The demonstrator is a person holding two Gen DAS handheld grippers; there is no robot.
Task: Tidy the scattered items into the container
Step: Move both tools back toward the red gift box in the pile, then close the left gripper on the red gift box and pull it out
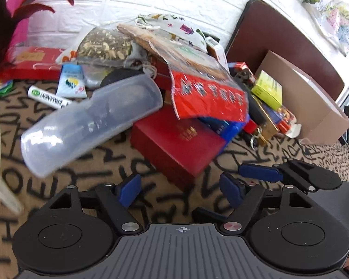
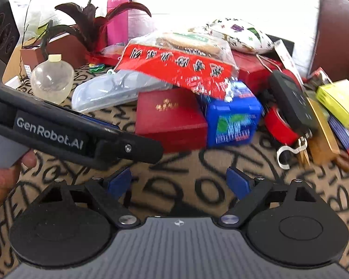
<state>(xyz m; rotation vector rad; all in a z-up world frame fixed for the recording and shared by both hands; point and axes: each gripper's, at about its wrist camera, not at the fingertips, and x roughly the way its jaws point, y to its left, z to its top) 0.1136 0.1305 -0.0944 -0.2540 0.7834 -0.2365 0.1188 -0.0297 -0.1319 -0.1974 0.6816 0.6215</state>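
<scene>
Your left hand-held gripper [image 1: 181,189] has its blue pads wide apart, and nothing sits between them. Your right hand-held gripper [image 2: 179,183] is wide apart too, with only the tan cloth with black letters [image 2: 174,186] under it. No earlier look is given, so only this moment is told.

The things to tidy lie in a messy pile on the table in front of you. A dark red box with gold print [image 1: 179,144] sits just past your left hand-held gripper. A clear plastic glasses case [image 1: 90,121] leans on the box's left side, tilted. A red and clear crinkly bag [image 1: 207,95] lies on top of the pile, over a blue box [image 2: 232,118]. A white cloth pouch with little pictures [image 2: 239,34] rests at the back. A brown cardboard box [image 1: 307,107] stands open at the right, with a yellow-green carton [image 1: 267,88] beside it. A white marker pen [image 1: 48,96] lies on the left, near a pink bottle [image 2: 117,18] and dark red feathers [image 2: 90,23].
</scene>
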